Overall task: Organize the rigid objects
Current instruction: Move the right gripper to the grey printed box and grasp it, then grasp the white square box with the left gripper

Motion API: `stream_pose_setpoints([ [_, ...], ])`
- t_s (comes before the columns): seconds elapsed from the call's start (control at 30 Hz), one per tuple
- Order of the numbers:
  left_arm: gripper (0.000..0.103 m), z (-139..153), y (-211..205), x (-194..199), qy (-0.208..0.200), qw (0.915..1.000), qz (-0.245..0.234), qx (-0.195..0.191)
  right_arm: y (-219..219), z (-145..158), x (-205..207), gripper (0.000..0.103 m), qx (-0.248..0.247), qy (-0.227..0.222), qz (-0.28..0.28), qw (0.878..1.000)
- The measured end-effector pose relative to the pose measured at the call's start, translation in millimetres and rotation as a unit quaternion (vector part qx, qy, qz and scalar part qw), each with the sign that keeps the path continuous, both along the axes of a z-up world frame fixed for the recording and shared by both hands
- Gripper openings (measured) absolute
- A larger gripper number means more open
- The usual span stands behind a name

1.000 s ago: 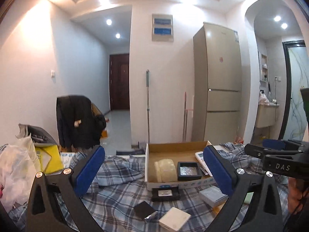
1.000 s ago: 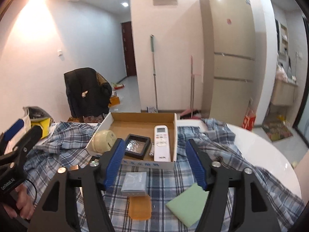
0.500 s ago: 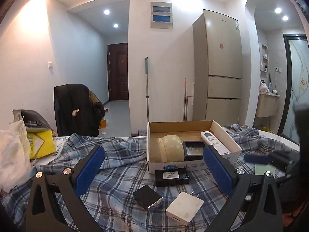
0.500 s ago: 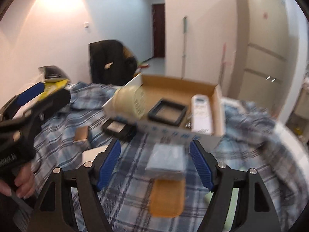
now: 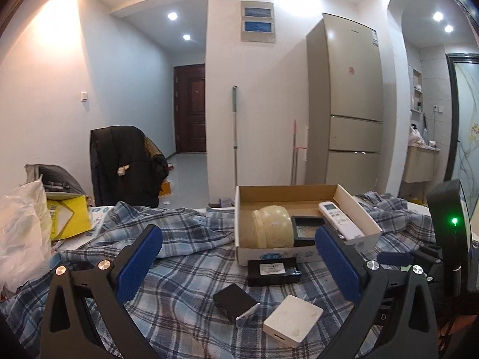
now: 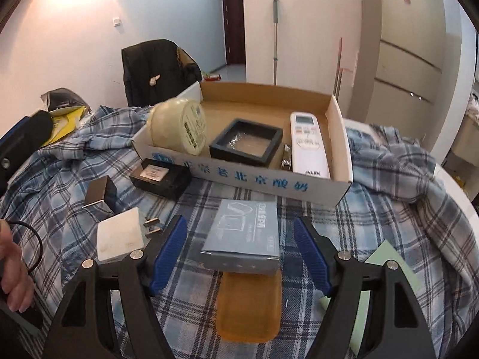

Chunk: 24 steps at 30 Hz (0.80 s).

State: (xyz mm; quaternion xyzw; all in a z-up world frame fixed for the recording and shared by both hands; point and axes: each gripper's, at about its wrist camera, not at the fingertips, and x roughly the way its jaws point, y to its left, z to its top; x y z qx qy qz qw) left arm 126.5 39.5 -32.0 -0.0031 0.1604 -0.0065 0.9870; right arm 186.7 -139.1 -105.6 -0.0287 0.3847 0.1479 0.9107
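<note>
Grey box (image 6: 243, 234) between parted right claw (image 6: 239, 252)

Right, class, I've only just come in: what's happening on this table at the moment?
A person with a gripper in each hand is tidying loose items into a cardboard box. It already holds a remote control, a black tray and a cream round container. The right gripper is open, straddling a grey box on the plaid cloth. The left gripper hovers open, holding nothing.

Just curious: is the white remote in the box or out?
In. The white remote lies flat inside the cardboard box, along its right wall.
</note>
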Motion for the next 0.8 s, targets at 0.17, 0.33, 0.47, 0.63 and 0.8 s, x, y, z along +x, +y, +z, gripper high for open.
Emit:
stream_pose_setpoints([
  [0.17,0.103,-1,2,1,0.004,1.0,0.005,-0.004,-5,-5,6,0.071,0.009,0.023,-0.003,1.0],
  [0.33,0.103,-2,1,2,0.007,1.0,0.005,-0.004,2,-6,4,0.048,-0.003,0.024,0.007,1.0],
  [0.47,0.103,-3,1,4,0.013,0.9999,-0.001,-0.006,-1,-3,2,0.046,0.0,0.014,-0.001,1.0],
  [0.63,0.103,-13,-1,18,0.066,0.9964,-0.05,-0.018,-3,9,-9,0.046,0.002,-0.024,-0.004,1.0],
  [0.8,0.099,-16,6,22,0.087,0.9915,-0.084,-0.048,3,25,-29,0.046,-0.005,-0.088,0.007,0.996],
])
